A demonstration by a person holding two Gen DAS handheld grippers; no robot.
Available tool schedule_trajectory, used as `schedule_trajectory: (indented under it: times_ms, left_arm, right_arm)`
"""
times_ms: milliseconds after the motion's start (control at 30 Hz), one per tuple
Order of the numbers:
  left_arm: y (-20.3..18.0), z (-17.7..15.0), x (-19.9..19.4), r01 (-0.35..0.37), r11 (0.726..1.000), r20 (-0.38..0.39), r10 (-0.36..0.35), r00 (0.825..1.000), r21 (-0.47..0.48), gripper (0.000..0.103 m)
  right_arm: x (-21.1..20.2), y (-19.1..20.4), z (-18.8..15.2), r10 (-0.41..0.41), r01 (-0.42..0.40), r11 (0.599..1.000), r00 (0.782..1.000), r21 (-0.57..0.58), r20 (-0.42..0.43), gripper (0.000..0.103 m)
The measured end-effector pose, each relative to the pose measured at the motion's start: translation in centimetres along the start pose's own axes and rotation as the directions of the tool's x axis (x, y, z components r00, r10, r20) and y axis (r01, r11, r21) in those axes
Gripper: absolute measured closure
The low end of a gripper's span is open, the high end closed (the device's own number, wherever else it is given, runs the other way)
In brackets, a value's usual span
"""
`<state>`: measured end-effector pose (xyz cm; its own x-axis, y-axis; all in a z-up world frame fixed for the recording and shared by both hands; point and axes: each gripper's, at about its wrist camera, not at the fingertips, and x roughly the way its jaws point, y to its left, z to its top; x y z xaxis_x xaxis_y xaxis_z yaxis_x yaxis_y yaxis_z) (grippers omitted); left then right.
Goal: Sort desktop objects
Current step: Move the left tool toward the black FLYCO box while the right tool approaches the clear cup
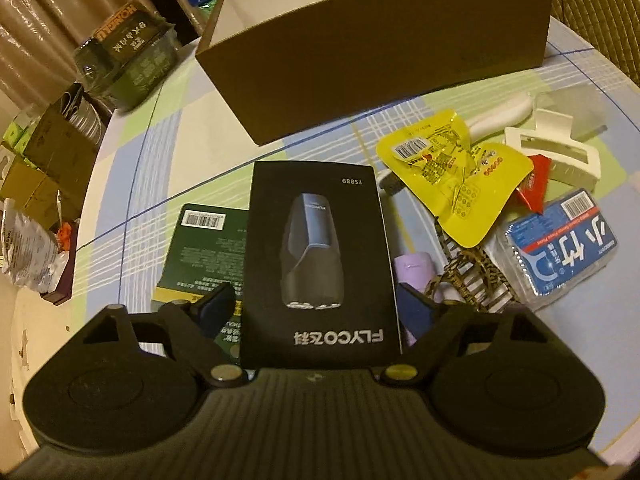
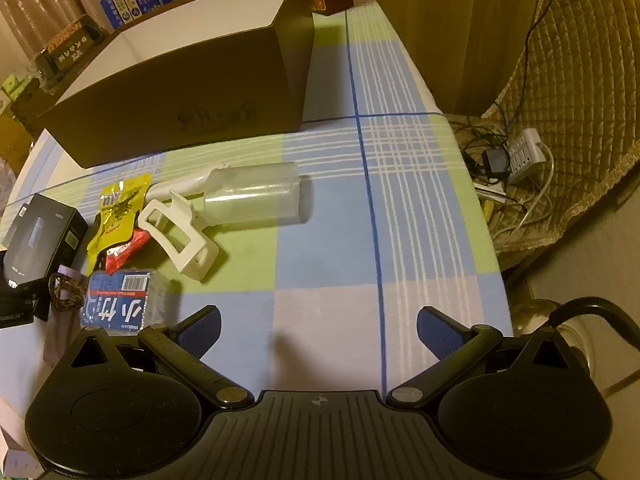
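Left wrist view is showing the big cardboard box [image 1: 372,60] sitting open at the far side of the desk [image 1: 192,128], and I am judging it to be where the sorted things are going. Nearer, the black shaver box [image 1: 320,256] is lying between the fingers of my left claw [image 1: 320,312], overlapping a green carton [image 1: 208,240]. The fingers are standing apart on either side of it, and I cannot tell whether the pads are pressing its edges yet.

I am expecting trouble if I am closing off-centre: the shaver box could be twisting out, or dragging the green carton along. To its right the yellow pouch [image 1: 452,176], the blue floss pack [image 1: 560,244] and the white hair clip [image 1: 556,152] are crowding close, so a wide sweep could be knocking them.

My left claw is pointing steeply down over the shaver box. My right claw [image 2: 320,336] is also tilting down, fingers apart over bare cloth, holding nothing.
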<state>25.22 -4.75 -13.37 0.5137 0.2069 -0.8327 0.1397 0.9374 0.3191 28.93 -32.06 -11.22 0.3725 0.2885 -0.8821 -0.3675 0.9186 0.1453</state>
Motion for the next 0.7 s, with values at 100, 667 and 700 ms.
schedule_trajectory:
  times_ms: [100,667,700]
  left_arm:
    - [-0.2,0.1,0.5,-0.002,1.000,0.003,0.002,1.000,0.015,0.024]
    - [1.3,0.9,-1.0,0.034,0.999,0.077,-0.031,0.997,-0.026,0.027]
    - [1.6,1.1,-1.3,0.041,0.998,0.086,-0.038,0.996,-0.039,0.027]
  right_arm:
    - [0.2,0.3,0.0,-0.008,0.008,1.000,1.000,0.007,-0.004,0.002]
    - [1.0,1.6,0.7,-0.004,0.004,1.000,1.000,-0.005,0.010,0.002]
    - [1.1,1.8,0.9,0.001,-0.001,1.000,1.000,-0.010,0.016,0.002]
